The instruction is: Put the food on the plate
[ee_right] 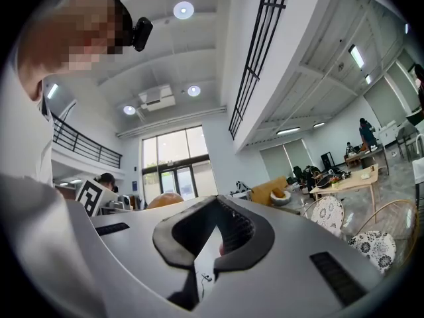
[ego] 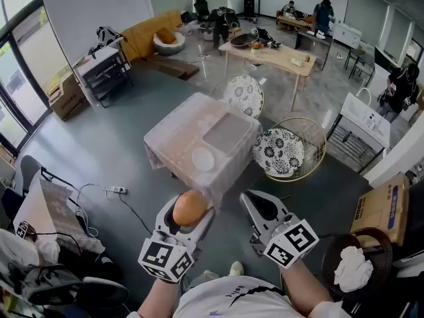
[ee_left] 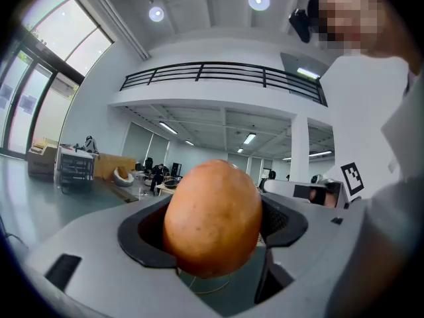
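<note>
A round orange-brown piece of food [ego: 189,208] is held up in front of the person, and my left gripper [ego: 187,218] is shut on it. In the left gripper view the food [ee_left: 212,211] fills the gap between the dark pads [ee_left: 140,238]. Beside it my right gripper [ego: 262,209] is shut with nothing in it; its pads [ee_right: 245,234] meet around a small hollow. The food's top [ee_right: 164,200] peeks over the right gripper's body. Farther off, a white plate [ego: 203,159] lies on a low cloth-covered table [ego: 171,135] next to a grey tray [ego: 228,130].
Two chairs with patterned cushions [ego: 278,152] [ego: 243,95] stand behind and right of the low table. A cardboard box [ego: 379,208] and a round stool with a white cloth [ego: 351,267] sit at right. Cables [ego: 116,191] run over the floor at left.
</note>
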`<state>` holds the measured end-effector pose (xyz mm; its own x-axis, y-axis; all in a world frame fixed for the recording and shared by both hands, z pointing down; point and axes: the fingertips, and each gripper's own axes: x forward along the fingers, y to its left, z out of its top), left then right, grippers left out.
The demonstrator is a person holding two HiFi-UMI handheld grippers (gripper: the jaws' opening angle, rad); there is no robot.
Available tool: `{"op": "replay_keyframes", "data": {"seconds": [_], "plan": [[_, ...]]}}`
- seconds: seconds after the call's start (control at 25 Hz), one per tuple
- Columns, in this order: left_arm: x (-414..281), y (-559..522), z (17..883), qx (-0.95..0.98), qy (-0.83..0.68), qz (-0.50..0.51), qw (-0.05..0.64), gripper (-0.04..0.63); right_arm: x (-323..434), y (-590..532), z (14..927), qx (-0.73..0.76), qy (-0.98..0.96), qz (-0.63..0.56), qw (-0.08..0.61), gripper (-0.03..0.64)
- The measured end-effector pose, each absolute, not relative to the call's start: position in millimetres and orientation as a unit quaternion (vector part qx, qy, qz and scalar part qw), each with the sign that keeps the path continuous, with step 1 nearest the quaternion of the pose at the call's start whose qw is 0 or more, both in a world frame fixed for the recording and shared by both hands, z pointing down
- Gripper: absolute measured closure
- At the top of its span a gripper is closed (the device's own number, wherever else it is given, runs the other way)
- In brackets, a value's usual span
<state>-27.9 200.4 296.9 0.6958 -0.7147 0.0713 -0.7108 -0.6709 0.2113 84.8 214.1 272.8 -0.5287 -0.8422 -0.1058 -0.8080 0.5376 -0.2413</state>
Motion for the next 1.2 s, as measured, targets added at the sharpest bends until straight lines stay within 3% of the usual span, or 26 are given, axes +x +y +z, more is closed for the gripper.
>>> {"op": "replay_keyframes", "data": {"seconds": [0.64,1.2], "plan": [[3.3,152.9,313.4,0.908,-0.398,-0.001,0.127,0.238,102.1,160.3,287.9,-0.467,0.873,-0.102,0.092,0.604],[-0.6,-2.5,345.9,0.908,-0.392,0.001,0.146,0.239,87.9,3.6,310.7,-0.481,0.866,-0.117,0.077,0.604]]}}
